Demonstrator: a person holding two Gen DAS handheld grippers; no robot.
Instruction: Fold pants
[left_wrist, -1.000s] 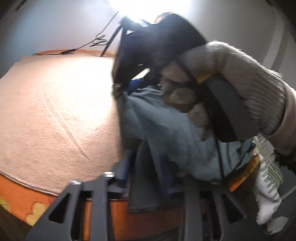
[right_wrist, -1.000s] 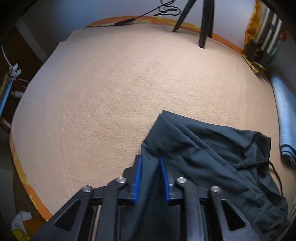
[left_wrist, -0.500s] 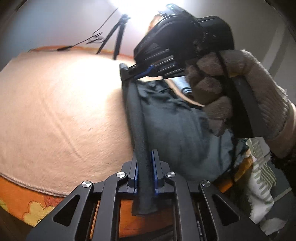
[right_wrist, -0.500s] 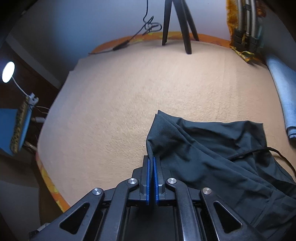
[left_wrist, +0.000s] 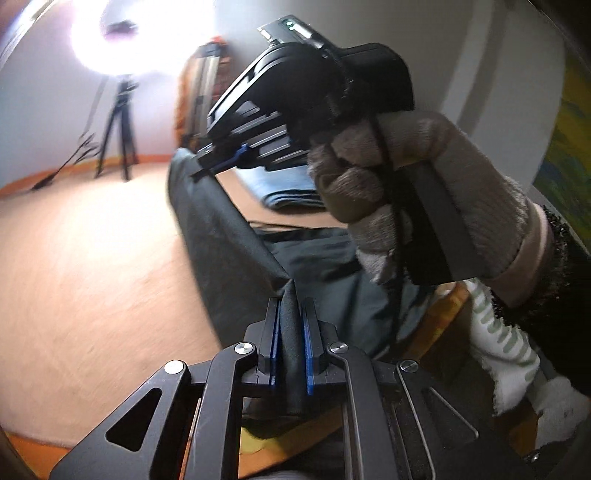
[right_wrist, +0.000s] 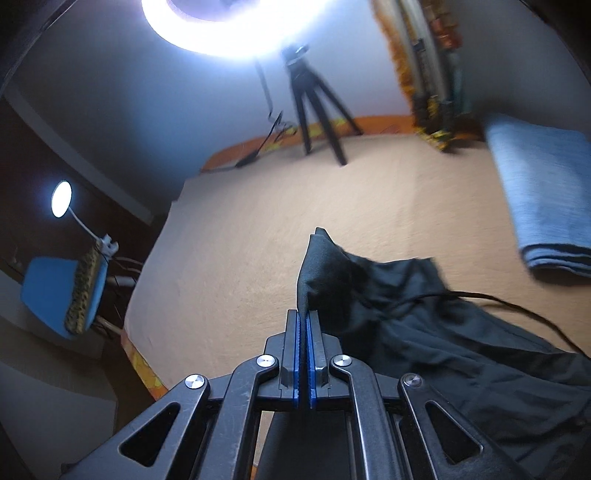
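Between both clamped grippers (left_wrist: 290, 332), pants (left_wrist: 229, 236)

— What do the pants (right_wrist: 424, 332) look like from my side?

— Dark, thin cloth, crumpled, with a black drawstring trailing out. One edge is pulled taut and raised off the peach bedcover (right_wrist: 240, 258); the rest sags in folds toward the near edge.

— And their position?

— Near the bed's front, partly draped over it.

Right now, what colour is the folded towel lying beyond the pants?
Light blue, plain. The folded towel shows best in the right wrist view, beyond the dark pants.
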